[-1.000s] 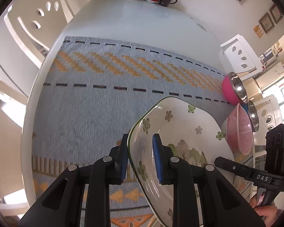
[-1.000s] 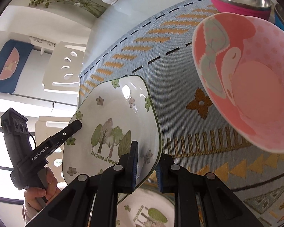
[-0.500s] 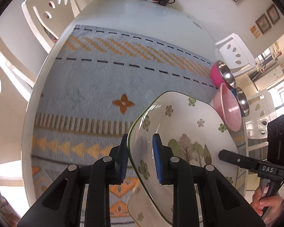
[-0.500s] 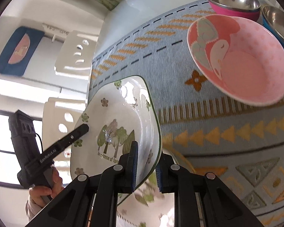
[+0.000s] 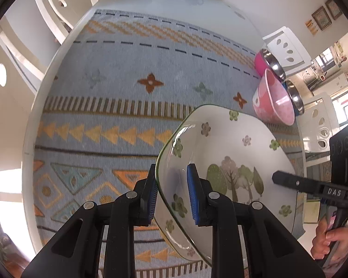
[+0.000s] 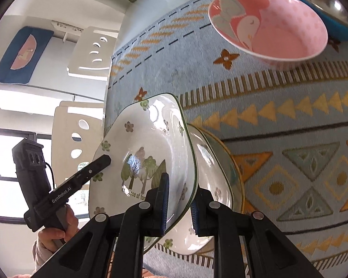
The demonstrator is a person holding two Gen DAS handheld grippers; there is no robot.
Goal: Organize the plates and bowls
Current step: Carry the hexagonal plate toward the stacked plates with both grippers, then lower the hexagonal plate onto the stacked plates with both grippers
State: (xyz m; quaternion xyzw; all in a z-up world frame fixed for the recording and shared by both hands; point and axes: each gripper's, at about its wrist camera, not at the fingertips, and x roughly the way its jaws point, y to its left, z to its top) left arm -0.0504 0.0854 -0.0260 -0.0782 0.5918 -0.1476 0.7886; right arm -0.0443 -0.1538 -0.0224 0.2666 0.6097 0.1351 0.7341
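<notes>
Plate (image 5: 229, 153) has shifted along the cloth (image 5: 127, 88), now above a second plate (image 6: 211, 162). Both grippers, left (image 5: 171, 194) and right (image 6: 179, 205), jaws clamped narrow on its rim. Pink bowl (image 6: 278, 30) empty.

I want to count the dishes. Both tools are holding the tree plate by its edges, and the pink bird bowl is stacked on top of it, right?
Not quite. Both tools, left and right, do hold the tree plate by its edges, but the pink bird bowl isn't stacked on it. The right wrist view shows that bowl standing apart on the patterned cloth.
</notes>
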